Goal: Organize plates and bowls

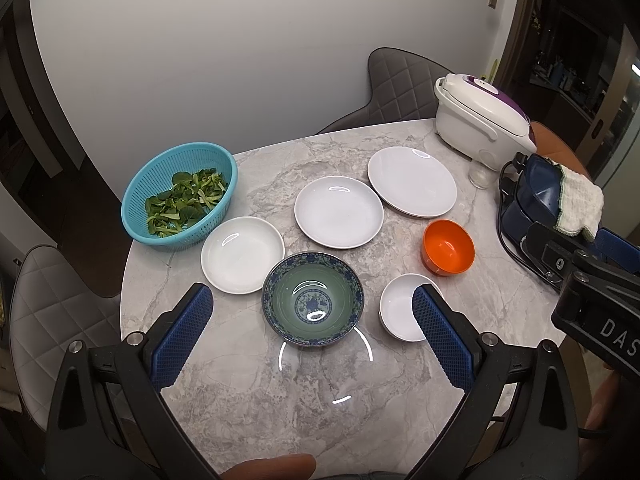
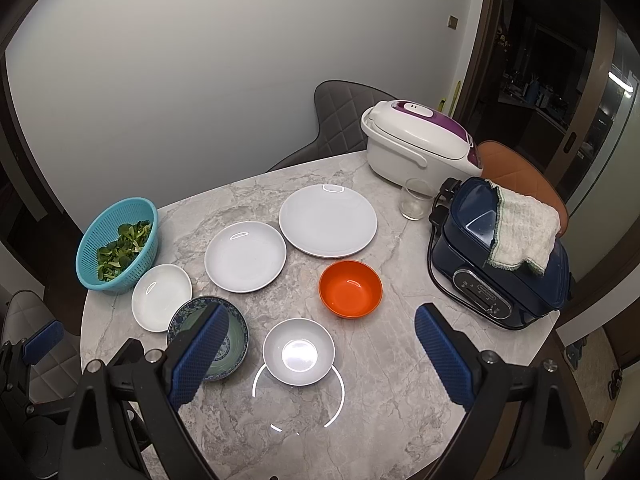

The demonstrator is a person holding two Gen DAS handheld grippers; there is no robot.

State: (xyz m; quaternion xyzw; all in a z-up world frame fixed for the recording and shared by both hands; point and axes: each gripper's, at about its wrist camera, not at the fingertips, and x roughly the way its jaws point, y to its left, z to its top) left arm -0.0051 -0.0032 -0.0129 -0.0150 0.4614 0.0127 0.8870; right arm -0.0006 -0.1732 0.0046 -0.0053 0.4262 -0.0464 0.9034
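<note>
The letters "DAS" show in white on the black body of the right gripper point(image 1: 596, 308) where it enters the left wrist view; the markings on the dark blue cooker point(image 2: 500, 264) panel are too small to read. Both tools are spread wide and grasp nothing. The left gripper point(image 1: 312, 344) hovers over the marble table point(image 1: 280, 420), its fingers either side of the blue patterned bowl point(image 1: 313, 304) without touching it. The right gripper point(image 2: 316, 356) frames the small white bowl point(image 2: 298, 351) the same way. Beyond the fingers lie the orange bowl point(image 2: 350, 289) and 3 white plates in a diagonal row: small point(image 1: 242, 255), medium point(image 1: 339, 211), large point(image 1: 412, 181). Far left stands a blue colander point(image 1: 180, 194) of greens; far right a white rice cooker point(image 2: 416, 142), a glass point(image 2: 415, 199) and a cloth point(image 2: 524, 236) draped on the blue cooker.
</note>
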